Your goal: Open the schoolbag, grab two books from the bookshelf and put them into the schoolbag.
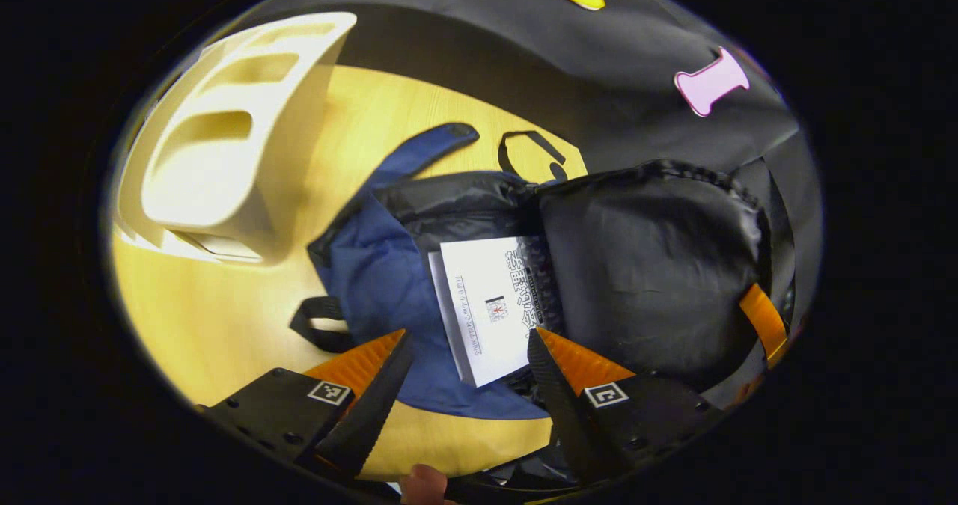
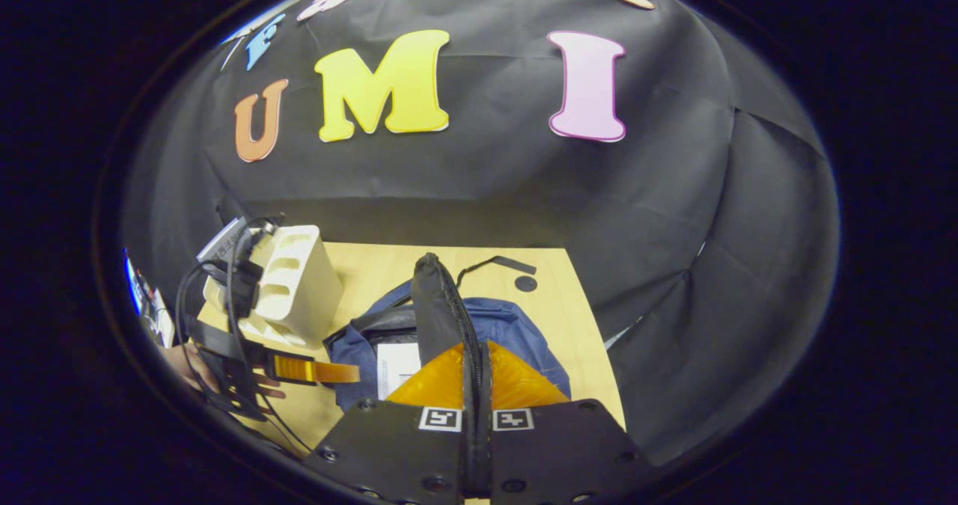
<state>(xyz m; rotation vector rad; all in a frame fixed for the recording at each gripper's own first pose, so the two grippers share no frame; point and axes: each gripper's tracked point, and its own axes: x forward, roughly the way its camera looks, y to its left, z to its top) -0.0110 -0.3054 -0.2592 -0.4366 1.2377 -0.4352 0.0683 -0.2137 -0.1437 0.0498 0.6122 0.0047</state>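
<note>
The blue schoolbag lies open on the wooden table. A white book rests inside its mouth on the dark lining, and a second white edge shows beneath it on the left. My left gripper hovers open just above the book, touching nothing. The bag's black flap stands raised at the right. My right gripper is shut on the flap's zipper edge and holds it up. From the right gripper view, the left gripper sits beside the bag, held by a hand.
The white bookshelf stands on the table to the left of the bag, with its slots facing up; it also shows as the bookshelf. Black bag straps trail on the wood. The black cloth wall closes the table's far side.
</note>
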